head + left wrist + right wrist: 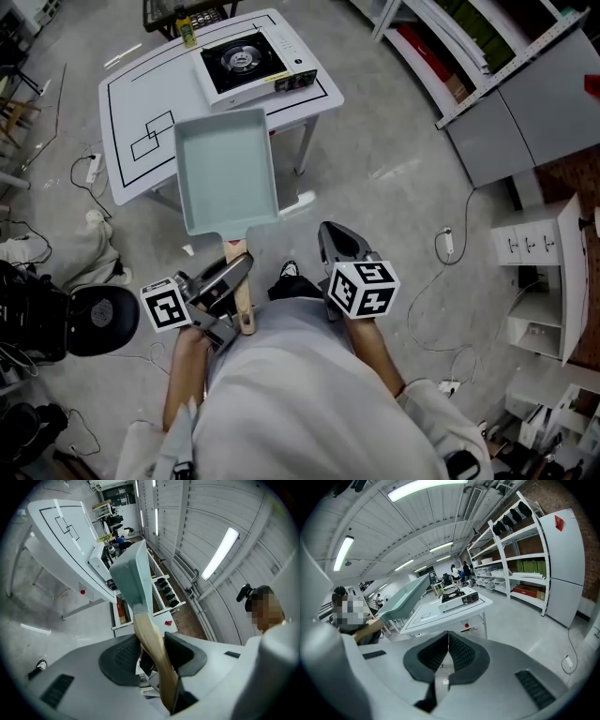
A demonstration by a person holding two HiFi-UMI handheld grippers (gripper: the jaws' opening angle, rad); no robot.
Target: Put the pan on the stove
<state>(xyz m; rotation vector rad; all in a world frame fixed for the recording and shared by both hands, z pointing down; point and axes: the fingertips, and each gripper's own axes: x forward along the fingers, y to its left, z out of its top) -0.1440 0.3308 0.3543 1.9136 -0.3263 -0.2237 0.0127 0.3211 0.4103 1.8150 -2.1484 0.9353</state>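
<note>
Worktop [131, 103]: white, marked with black outlines, and it stands ahead of you across open floor. Approach squarely so that the long pan does not swing into its near edge.

Stove [246, 61]: a single-burner unit at the far right of the worktop, nothing on its burner, control panel facing the right edge. A small bottle [187, 34] stands just beside it on the left. Bring the load in from the near side, not across that bottle.

Pan [225, 169]: rectangular, pale blue-green, empty. It is carried in the air in front of you, roughly level and long axis pointing at the stove, but not yet over it. In my judgement its weight sits far out from the grip, so it will tend to droop or twist. Keep it level, centre it over the burner ring, then lower it straight down until it rests flat on the supports.

Left gripper [232, 277]: clamped on the wooden handle [245, 305], both jaws pressing its sides. The hold is on the handle alone. Do not loosen it until the pan sits steady on the stove.

Right gripper [339, 242]: jaws closed together, carrying nothing, held beside the left one. Keep it clear of the pan's path, or use it to steady the rim if the pan tips on landing.
</note>
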